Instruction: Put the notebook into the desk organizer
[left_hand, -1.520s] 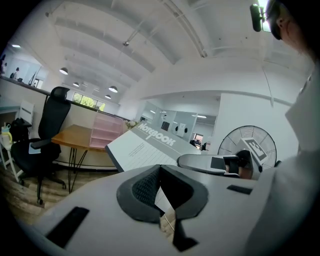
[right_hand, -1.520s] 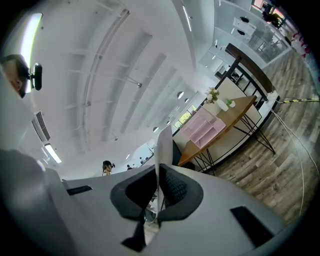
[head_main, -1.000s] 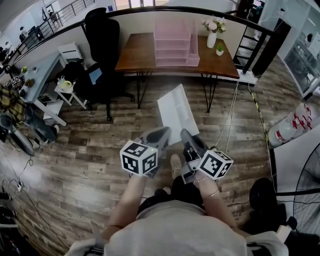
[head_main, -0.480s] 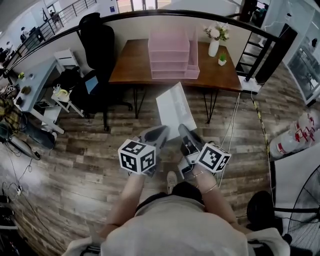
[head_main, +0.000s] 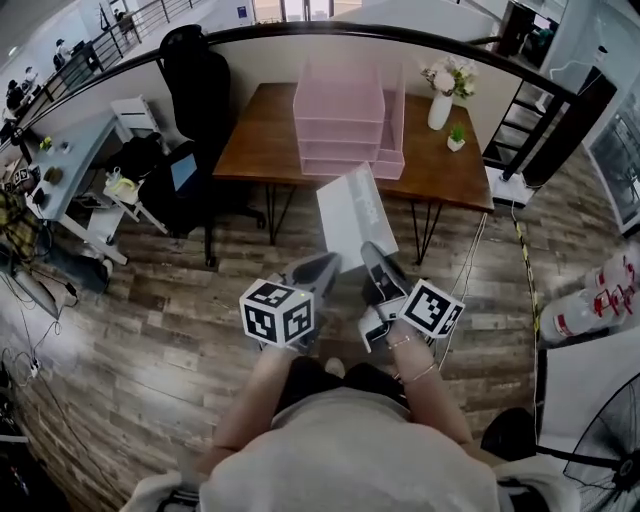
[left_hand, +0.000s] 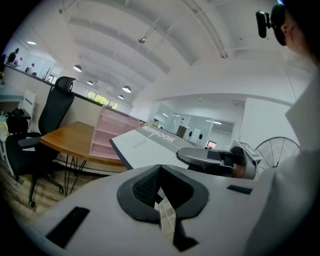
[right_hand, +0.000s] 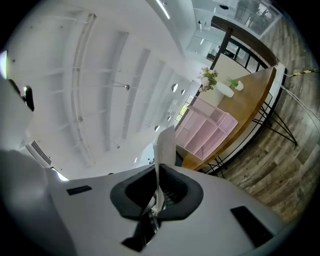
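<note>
The white notebook (head_main: 352, 212) is held up in the air over the wooden floor, in front of the brown desk (head_main: 260, 135). My right gripper (head_main: 372, 256) is shut on its lower edge; in the right gripper view the notebook (right_hand: 165, 145) rises edge-on from between the jaws (right_hand: 159, 192). My left gripper (head_main: 322, 266) is beside the notebook's lower left corner, shut, with nothing gripped that I can see. In the left gripper view the notebook cover (left_hand: 150, 147) shows beyond that gripper (left_hand: 162, 192). The pink desk organizer (head_main: 340, 115) stands on the desk with its trays open towards me.
A black office chair (head_main: 200, 75) stands at the desk's left end. A vase of flowers (head_main: 442, 95) and a small plant pot (head_main: 457, 138) are on the desk's right side. A cluttered table (head_main: 70, 160) is at left; a fan (head_main: 610, 450) is at lower right.
The desk and organizer have come closer and lower in the head view. Both grippers and the notebook keep the same pose relative to each other.
</note>
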